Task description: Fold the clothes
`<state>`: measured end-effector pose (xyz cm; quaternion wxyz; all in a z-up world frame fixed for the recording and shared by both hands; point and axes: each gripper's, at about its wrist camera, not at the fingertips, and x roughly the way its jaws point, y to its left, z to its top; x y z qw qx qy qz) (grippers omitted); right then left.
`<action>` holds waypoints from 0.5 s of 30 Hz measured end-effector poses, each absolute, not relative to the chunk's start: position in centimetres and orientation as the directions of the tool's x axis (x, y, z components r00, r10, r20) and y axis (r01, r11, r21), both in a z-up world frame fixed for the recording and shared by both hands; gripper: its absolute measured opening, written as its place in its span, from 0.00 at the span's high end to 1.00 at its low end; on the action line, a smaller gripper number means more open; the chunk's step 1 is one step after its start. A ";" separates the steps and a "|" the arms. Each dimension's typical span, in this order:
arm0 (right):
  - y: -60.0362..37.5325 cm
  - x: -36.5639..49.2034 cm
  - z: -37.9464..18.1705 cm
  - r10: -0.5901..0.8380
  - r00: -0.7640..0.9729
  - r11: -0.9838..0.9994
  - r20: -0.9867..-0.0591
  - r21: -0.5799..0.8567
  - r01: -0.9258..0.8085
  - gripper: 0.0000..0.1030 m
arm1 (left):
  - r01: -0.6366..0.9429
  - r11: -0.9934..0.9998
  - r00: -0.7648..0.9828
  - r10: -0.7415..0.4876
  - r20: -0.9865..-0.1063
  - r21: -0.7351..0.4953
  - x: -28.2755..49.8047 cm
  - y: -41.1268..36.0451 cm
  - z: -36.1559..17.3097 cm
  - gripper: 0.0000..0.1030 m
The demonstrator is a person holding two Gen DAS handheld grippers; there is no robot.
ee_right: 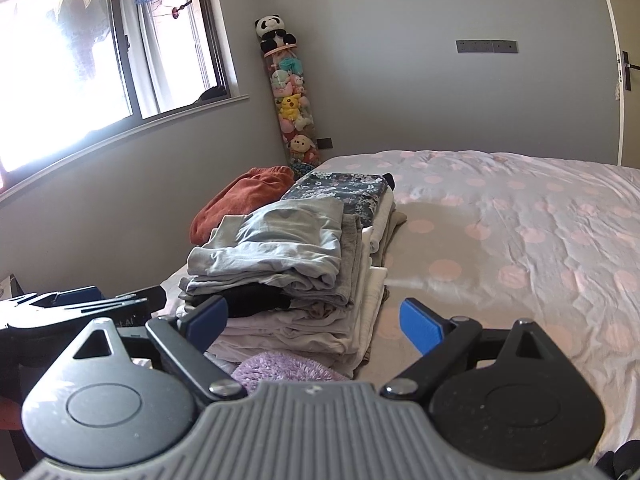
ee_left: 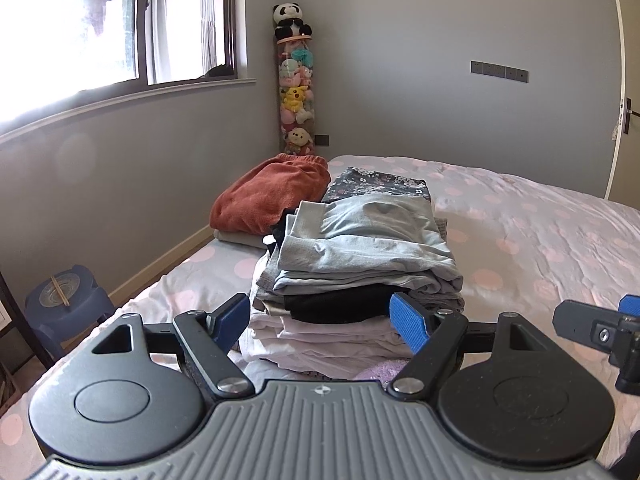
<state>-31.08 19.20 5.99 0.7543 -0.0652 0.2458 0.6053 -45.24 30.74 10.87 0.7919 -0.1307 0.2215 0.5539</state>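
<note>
Stack [ee_left: 352,280] of folded clothes hides its lower layers behind both spread, empty grippers: left gripper [ee_left: 324,316], right gripper [ee_right: 316,318]; purple cloth [ee_right: 280,368] below stack is half-hidden.

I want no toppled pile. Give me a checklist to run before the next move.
1. Left tongs open, nothing held: ok.
2. Right tongs open, nothing held: ok.
3. Stack of folded clothes upright: ok, though edges are uneven.
4. Light blue garment on top lies flat: ok.
5. Bare bedspread right of the stack: ok.
6. Purple fluffy item at the stack's foot, folded or not: cannot tell.
</note>
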 end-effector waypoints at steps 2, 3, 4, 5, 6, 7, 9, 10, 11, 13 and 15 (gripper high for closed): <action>19.4 -31.1 5.8 0.878 0.146 0.262 -0.456 0.201 -0.944 0.08 | -0.935 0.351 0.286 0.818 -0.500 0.039 -45.3 30.8 10.8 0.26; 19.4 -31.1 5.7 0.876 0.146 0.263 -0.460 0.203 -0.943 0.08 | -0.935 0.351 0.285 0.817 -0.502 0.041 -45.3 30.8 10.8 0.26; 19.5 -31.1 5.6 0.875 0.145 0.264 -0.462 0.204 -0.943 0.08 | -0.935 0.352 0.284 0.816 -0.503 0.044 -45.2 30.8 10.7 0.26; 19.5 -31.0 5.5 0.874 0.146 0.266 -0.463 0.205 -0.942 0.08 | -0.934 0.355 0.286 0.815 -0.505 0.044 -45.2 30.8 10.6 0.26; 19.5 -31.0 5.5 0.874 0.147 0.267 -0.464 0.206 -0.941 0.08 | -0.933 0.357 0.287 0.813 -0.507 0.044 -45.1 30.8 10.6 0.26; 19.5 -31.0 5.5 0.874 0.148 0.269 -0.463 0.205 -0.941 0.08 | -0.932 0.359 0.289 0.811 -0.509 0.044 -45.1 30.7 10.6 0.26; 19.5 -30.9 5.5 0.874 0.153 0.271 -0.462 0.202 -0.941 0.08 | -0.930 0.364 0.292 0.809 -0.510 0.046 -44.9 30.6 10.5 0.26; 19.4 -30.9 5.5 0.874 0.156 0.272 -0.461 0.196 -0.942 0.08 | -0.929 0.367 0.293 0.808 -0.511 0.047 -44.8 30.6 10.5 0.26; 19.4 -30.9 5.5 0.873 0.163 0.274 -0.460 0.185 -0.944 0.07 | -0.928 0.370 0.296 0.806 -0.512 0.048 -44.8 30.5 10.5 0.26; 19.3 -30.9 5.6 0.873 0.171 0.268 -0.456 0.157 -0.951 0.07 | -0.926 0.375 0.299 0.805 -0.513 0.049 -44.7 30.4 10.4 0.26; 19.2 -30.9 5.8 0.877 0.182 0.268 -0.444 0.140 -0.953 0.07 | -0.924 0.378 0.300 0.803 -0.515 0.051 -44.6 30.4 10.4 0.26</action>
